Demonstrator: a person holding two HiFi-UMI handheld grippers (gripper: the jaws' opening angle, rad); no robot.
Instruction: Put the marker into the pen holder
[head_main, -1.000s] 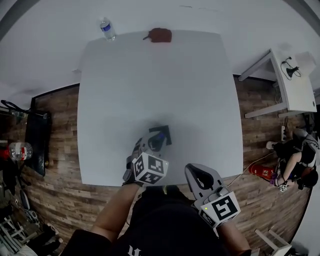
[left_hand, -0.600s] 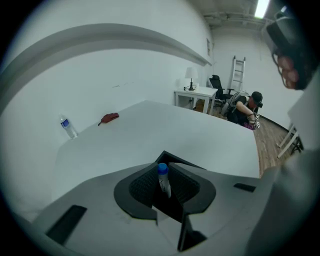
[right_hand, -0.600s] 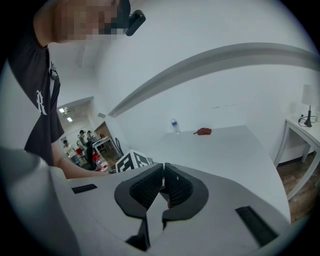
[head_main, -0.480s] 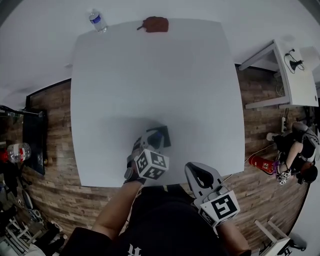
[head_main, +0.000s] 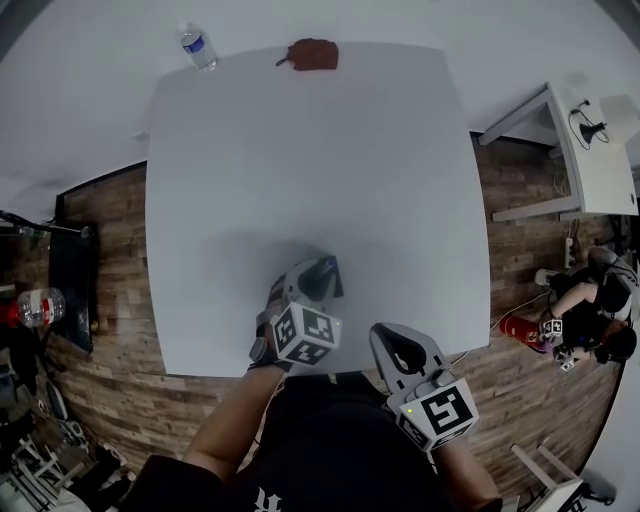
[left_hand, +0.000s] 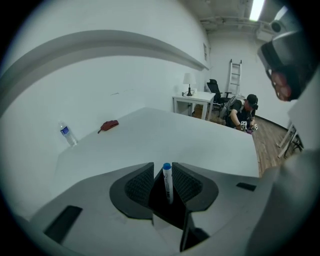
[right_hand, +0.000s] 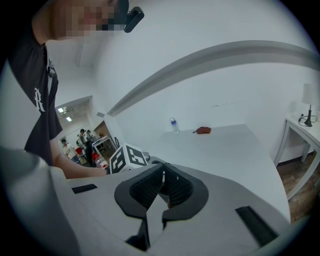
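Note:
A white marker with a blue cap (left_hand: 167, 182) stands upright between my left gripper's jaws, which are opening; a dark gap shows at its left side. Its lower end drops into the black pen holder (left_hand: 172, 215) under the jaws. In the head view my left gripper (head_main: 312, 283) hangs over the pen holder (head_main: 337, 287) near the white table's front edge (head_main: 230, 365), and the blue cap (head_main: 327, 266) peeks out. My right gripper (head_main: 400, 350) is held off the table's front edge by the person's body, shut with nothing in it (right_hand: 162, 182).
At the table's far edge stand a water bottle (head_main: 198, 48) and a red-brown pouch (head_main: 312, 54). A white side table (head_main: 570, 150) and a seated person (head_main: 590, 320) are off to the right on the wooden floor.
My left gripper stays over the pen holder with the marker between its jaws. The head camera has shifted a little. The right gripper has not moved.

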